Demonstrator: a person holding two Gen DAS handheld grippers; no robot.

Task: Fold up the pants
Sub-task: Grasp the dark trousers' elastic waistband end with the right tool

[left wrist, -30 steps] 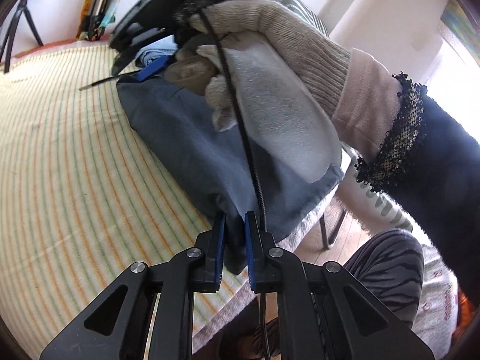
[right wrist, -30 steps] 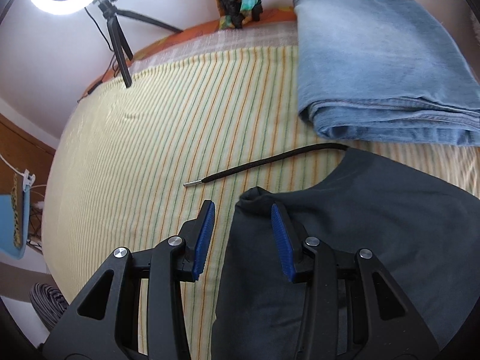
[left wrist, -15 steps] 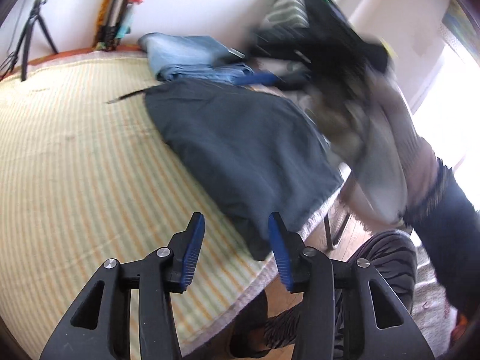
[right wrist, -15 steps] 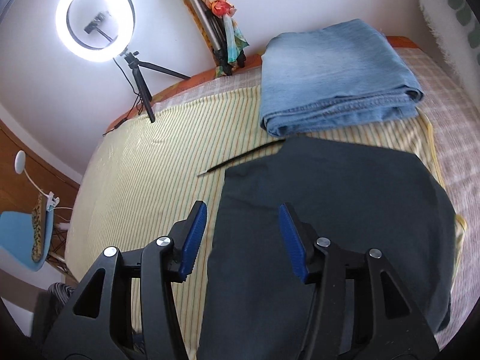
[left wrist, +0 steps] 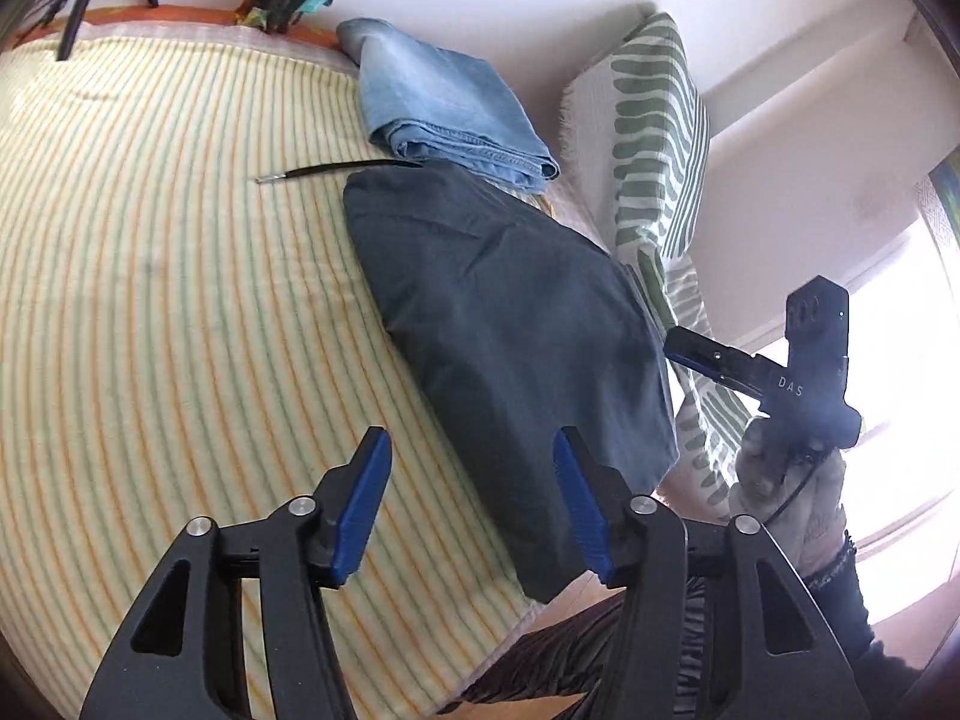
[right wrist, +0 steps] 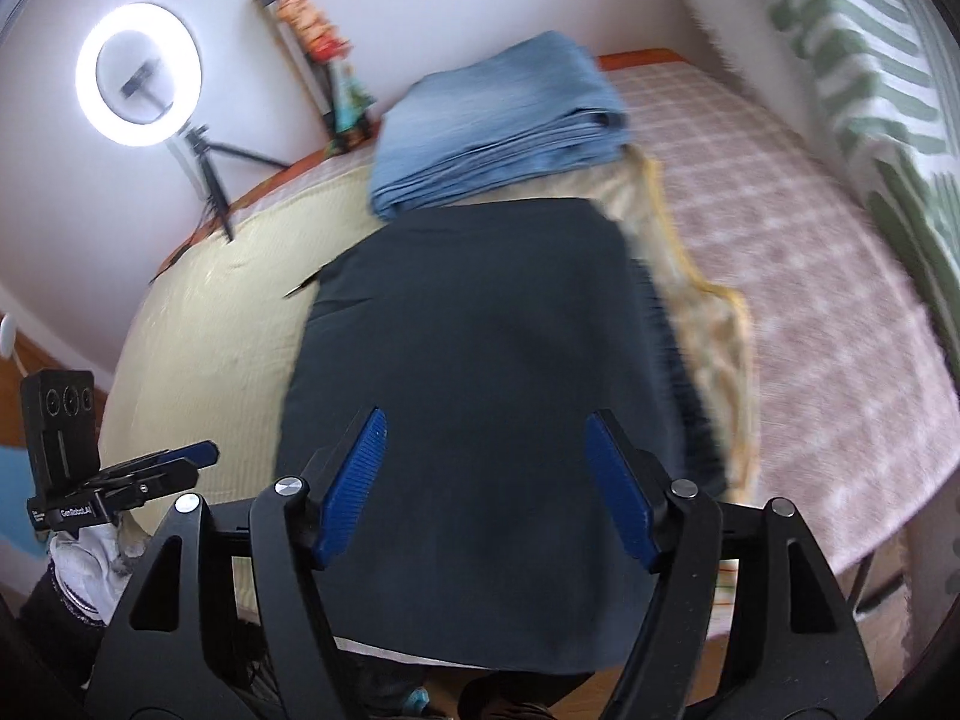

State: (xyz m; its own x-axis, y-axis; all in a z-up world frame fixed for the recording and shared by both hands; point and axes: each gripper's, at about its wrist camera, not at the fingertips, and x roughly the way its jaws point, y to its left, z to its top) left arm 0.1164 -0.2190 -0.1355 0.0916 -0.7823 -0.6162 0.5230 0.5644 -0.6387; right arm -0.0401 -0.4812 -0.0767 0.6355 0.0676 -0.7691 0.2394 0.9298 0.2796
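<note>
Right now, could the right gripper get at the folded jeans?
Probably yes. The right gripper is open and empty above the dark pants; the jeans lie just beyond them with nothing on top.

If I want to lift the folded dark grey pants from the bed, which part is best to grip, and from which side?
Probably the near end of the folded dark grey pants, which overhangs the edge of the striped yellow bed cover. Approach from that bed edge: there a finger can slide under all the layers, while elsewhere the cloth lies flat.
</note>
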